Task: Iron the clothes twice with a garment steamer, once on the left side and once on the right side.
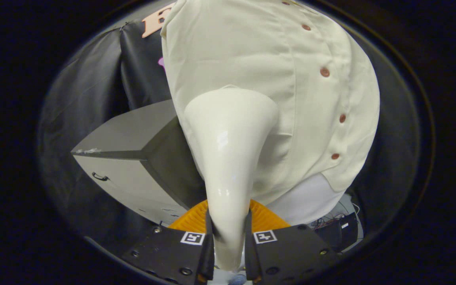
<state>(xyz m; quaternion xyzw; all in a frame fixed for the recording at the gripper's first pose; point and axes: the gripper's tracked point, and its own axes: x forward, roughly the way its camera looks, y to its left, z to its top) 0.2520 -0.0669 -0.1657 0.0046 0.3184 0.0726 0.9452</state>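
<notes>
A cream garment steamer (230,150) rises from between my fingers, its narrow handle pinched by both of them and its wide head flaring out ahead. My gripper (228,233) is shut on that handle. The head rests against or just in front of a cream button-up shirt (251,63) that hangs straight ahead. A row of brown buttons (324,72) runs down the shirt to the right of the steamer head, so the head is on the panel left of the buttons. I cannot tell whether the head touches the cloth.
A grey cabinet (133,142) with a small drawer handle stands to the left, behind the steamer. A ribbed orange part (267,219) sits just beyond my fingers. A white panel (307,200) shows below the shirt hem, with dark cables and a box (341,225) to the right.
</notes>
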